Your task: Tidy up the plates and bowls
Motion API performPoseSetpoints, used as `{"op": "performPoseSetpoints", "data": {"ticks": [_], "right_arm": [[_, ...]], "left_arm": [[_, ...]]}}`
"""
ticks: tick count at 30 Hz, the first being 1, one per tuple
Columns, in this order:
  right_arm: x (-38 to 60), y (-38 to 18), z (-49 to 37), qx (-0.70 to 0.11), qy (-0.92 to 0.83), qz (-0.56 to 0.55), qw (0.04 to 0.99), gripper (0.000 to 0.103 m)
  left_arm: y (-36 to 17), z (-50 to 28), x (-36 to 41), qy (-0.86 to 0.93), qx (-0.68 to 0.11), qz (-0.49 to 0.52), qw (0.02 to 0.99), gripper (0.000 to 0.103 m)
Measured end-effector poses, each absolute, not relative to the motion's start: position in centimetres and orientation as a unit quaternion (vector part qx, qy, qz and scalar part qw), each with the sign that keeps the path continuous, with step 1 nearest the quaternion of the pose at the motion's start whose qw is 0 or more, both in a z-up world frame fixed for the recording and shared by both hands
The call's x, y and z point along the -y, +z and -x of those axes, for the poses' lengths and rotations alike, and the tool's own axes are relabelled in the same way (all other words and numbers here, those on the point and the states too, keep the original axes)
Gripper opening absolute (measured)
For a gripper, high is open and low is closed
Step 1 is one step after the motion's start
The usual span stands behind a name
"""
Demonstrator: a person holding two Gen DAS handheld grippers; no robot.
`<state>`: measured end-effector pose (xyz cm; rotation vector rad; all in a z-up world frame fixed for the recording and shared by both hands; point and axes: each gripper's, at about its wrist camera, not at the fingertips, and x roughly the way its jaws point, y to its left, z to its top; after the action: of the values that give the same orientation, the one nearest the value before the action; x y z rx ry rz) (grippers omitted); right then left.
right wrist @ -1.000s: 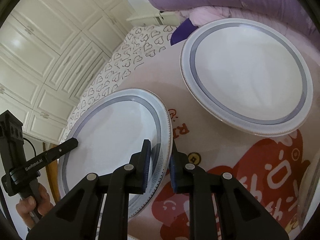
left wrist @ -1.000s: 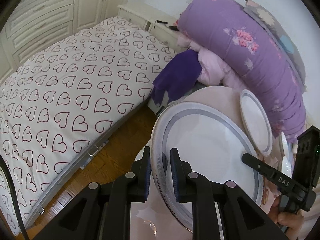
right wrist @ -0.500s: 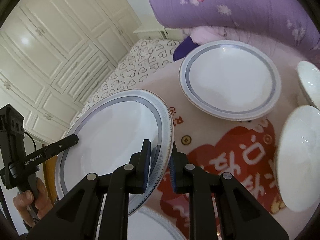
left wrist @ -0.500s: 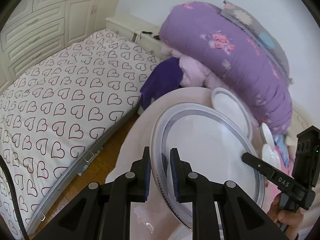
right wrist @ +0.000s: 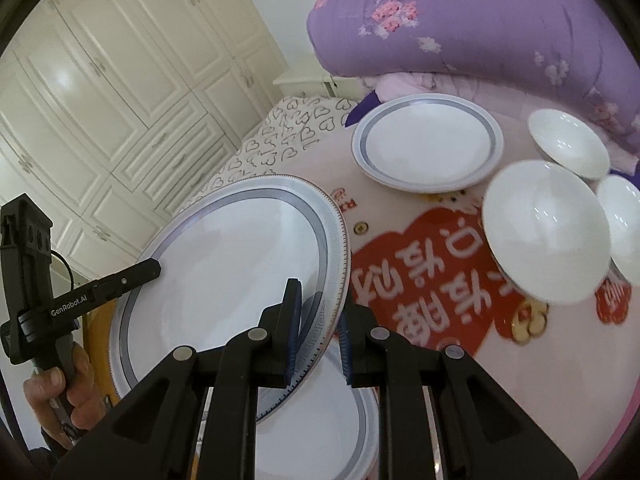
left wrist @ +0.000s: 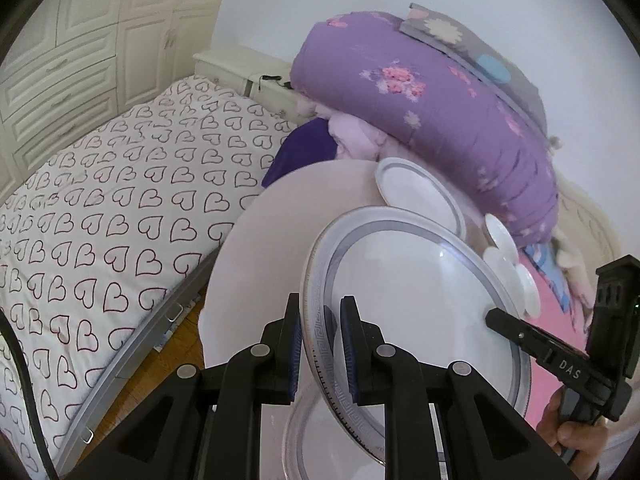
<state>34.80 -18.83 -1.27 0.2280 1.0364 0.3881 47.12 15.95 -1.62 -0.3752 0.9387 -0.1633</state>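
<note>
A large white plate with a grey patterned rim (left wrist: 420,312) (right wrist: 232,280) hangs tilted above the round table (right wrist: 420,280), held at opposite edges. My left gripper (left wrist: 320,344) is shut on its near rim, and my right gripper (right wrist: 318,320) is shut on the other rim. Directly below lies a matching plate (right wrist: 320,420) (left wrist: 304,432). Another grey-rimmed plate (right wrist: 428,148) (left wrist: 416,196) rests at the table's far side. Three white bowls (right wrist: 546,228) (right wrist: 568,142) (right wrist: 624,220) stand at the right.
The table carries a pink cloth with a red printed pattern. A bed with a heart-print sheet (left wrist: 100,220) lies to the left across a strip of wooden floor (left wrist: 160,368). A rolled purple duvet (left wrist: 420,92) lies behind the table, and cream wardrobes (right wrist: 100,80) line the wall.
Both grippers have risen and drawn back with the plate between them. The table looks farther off, the bowls have come into the right wrist view, and the plate underneath now shows.
</note>
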Motion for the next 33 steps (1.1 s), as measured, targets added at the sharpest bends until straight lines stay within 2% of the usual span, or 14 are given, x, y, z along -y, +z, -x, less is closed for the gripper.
{"op": "performPoseSetpoints", "data": {"ticks": [12,23,33], "right_arm": [[19.7,-2.5,-28.9,-0.501,0.180,-0.089,0.842,0.017],[19.3,-6.0,-27.2,-0.531,0.182,-0.091,0.823,0.017],[19.4,-6.8,-26.6,-0.540,0.179,-0.088,0.818,0.018]], "left_arm": [[-2.9,-41.2,-13.7,-0.079,-0.474,0.167,0.861,0.015],[-4.9,-41.7,-11.9,-0.059,-0.500,0.155,0.850,0.015],[-6.2,-42.2,-11.9,-0.060,-0.507,0.144,0.848,0.016]]}}
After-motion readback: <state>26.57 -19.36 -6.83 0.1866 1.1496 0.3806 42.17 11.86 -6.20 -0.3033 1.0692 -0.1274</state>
